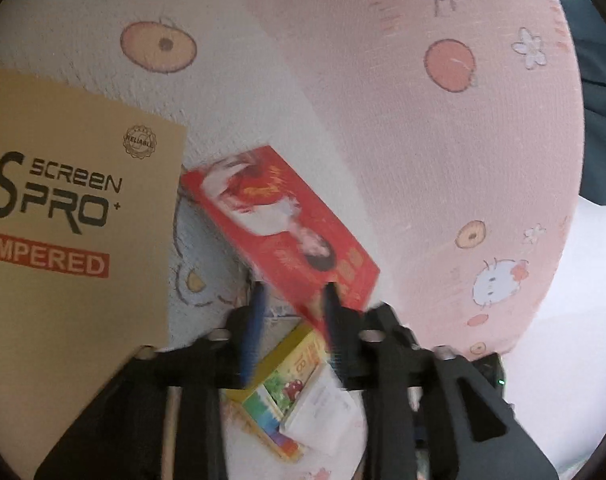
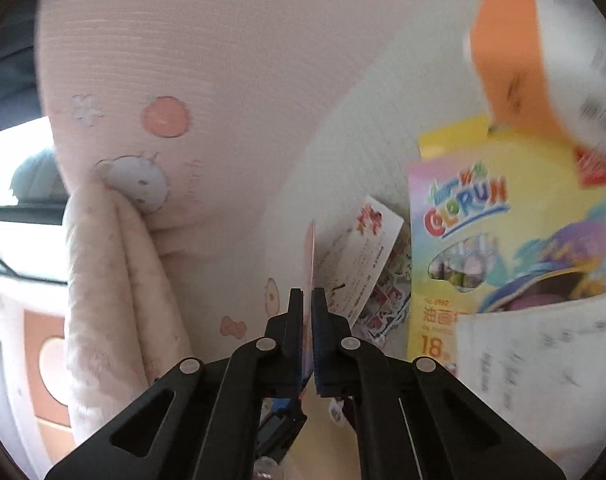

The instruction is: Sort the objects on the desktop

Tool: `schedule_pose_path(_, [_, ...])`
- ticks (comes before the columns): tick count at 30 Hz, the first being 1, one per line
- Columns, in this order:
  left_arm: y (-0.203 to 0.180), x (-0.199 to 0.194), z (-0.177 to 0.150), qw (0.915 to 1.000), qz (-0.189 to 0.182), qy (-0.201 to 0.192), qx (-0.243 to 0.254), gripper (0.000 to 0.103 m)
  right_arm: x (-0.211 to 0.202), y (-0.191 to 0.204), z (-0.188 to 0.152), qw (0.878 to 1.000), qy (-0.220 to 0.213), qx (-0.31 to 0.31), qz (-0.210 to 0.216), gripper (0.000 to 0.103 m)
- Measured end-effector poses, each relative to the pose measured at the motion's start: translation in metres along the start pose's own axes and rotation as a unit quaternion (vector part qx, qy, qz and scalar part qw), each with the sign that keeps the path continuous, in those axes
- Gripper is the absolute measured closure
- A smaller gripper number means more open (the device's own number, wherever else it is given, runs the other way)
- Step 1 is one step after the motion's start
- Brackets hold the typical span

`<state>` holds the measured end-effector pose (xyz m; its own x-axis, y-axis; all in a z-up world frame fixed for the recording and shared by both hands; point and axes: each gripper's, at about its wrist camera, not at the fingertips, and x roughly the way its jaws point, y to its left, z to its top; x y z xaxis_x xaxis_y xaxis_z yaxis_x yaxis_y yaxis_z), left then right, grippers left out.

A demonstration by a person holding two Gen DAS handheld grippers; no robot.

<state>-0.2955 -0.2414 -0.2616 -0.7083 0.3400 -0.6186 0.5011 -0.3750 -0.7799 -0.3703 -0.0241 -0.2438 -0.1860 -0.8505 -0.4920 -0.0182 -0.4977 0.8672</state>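
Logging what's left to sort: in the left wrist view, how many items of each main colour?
Tan: 1, screen-protector pack
Red: 1, packet
Yellow: 1, crayon box
White: 1, card
Total: 4

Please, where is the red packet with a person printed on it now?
In the left wrist view the red packet lies flat on the pink patterned cloth, just right of the tan screen protector box, its near corner by the open left tongs.

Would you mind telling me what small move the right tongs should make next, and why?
Probably lift the thin card clear. The right tongs are shut on its edge, and it stands beside other cards and a crayon box, which a sideways drag might disturb.
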Motion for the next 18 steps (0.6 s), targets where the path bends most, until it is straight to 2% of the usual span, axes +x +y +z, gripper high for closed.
schedule_pose_path(2, [-0.001,-0.005,-0.002,1.0000,-0.003,0.001,0.000,0.051,-0.019,0.007,-0.003,1.000,-0.010,-0.017,-0.007,0.102])
schedule_pose_path(5, [-0.010,-0.001,-0.006,0.9998,0.017,0.009,0.009,0.051,-0.040,0.006,-0.008,0.999,-0.014,-0.030,-0.035,0.102])
schedule_pose_path(8, [-0.026,-0.006,-0.007,0.9957,0.060,0.007,0.070,0.051,-0.053,0.001,-0.013,0.997,-0.008,-0.035,-0.067,0.102])
schedule_pose_path(11, [-0.041,-0.007,-0.002,0.9856,0.095,0.006,0.140,0.051,-0.054,-0.008,-0.016,0.997,0.000,-0.033,-0.070,0.102])
schedule_pose_path(15, [-0.051,-0.008,0.005,0.9661,0.139,0.010,0.218,0.051,-0.041,-0.008,-0.016,0.999,0.002,-0.013,-0.035,0.101])
schedule_pose_path(17, [-0.048,-0.003,0.015,0.9600,0.155,0.018,0.233,0.051,-0.029,-0.005,-0.013,0.999,0.006,-0.010,-0.038,0.097])
schedule_pose_path(18, [-0.048,0.001,0.021,0.9580,0.160,0.023,0.237,0.051,-0.023,-0.003,-0.012,0.999,0.008,-0.012,-0.045,0.089])
